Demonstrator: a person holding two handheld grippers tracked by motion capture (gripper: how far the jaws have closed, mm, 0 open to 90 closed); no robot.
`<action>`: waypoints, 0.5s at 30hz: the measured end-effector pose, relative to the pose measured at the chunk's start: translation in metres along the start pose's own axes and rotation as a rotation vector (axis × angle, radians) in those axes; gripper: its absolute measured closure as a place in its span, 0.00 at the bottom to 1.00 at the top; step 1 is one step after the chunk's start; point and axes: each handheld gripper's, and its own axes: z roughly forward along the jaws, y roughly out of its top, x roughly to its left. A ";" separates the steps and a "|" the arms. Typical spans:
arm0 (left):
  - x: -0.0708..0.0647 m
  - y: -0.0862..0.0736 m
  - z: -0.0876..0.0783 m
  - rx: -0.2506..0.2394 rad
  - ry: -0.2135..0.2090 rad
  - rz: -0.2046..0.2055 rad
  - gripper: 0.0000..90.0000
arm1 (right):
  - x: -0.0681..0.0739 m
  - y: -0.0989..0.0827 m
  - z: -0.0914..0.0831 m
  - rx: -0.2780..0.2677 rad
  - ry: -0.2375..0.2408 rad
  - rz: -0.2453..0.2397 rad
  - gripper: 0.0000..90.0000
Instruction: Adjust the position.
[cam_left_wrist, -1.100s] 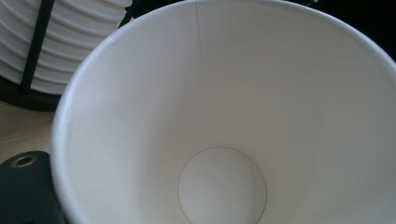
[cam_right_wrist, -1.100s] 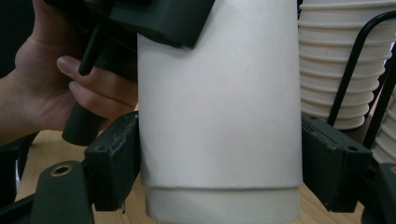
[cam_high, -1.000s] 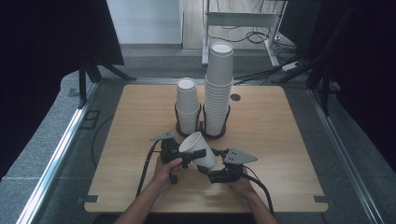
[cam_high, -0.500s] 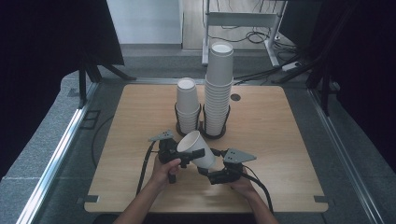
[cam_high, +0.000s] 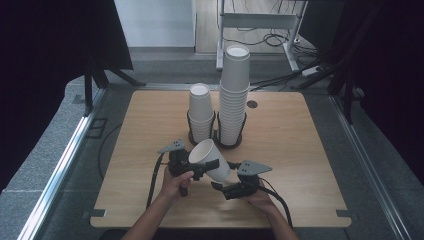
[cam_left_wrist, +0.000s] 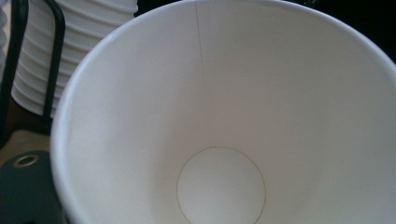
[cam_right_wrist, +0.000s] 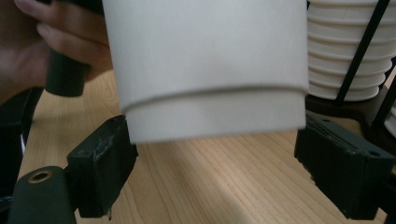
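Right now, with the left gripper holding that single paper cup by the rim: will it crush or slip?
The paper cup looks thin-walled and empty, so probably very light and easily dented. The left gripper pinches its rim, which likely flexes. The right gripper stands open around its base, not pressing.

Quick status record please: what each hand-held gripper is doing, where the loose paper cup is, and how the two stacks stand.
left hand-held gripper: shut on the paper cup, near its rim
paper cup: tilted, off the table, mouth toward the left side
cup inside: empty
right hand-held gripper: open; jaws have just been opening, cup's bottom end between them, left pad at the cup, right pad apart
short stack: upright in its black holder
tall stack: upright in its holder, beside the short one
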 end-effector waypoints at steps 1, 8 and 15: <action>-0.002 0.001 -0.001 0.002 0.008 0.010 0.14 | 0.000 0.000 0.000 0.004 0.000 0.003 0.15; -0.003 0.006 -0.010 0.008 0.085 0.064 0.14 | -0.002 -0.002 0.000 0.015 -0.015 0.011 0.15; -0.001 0.009 -0.018 0.020 0.185 0.112 0.14 | -0.004 -0.004 -0.002 0.022 -0.026 0.017 0.15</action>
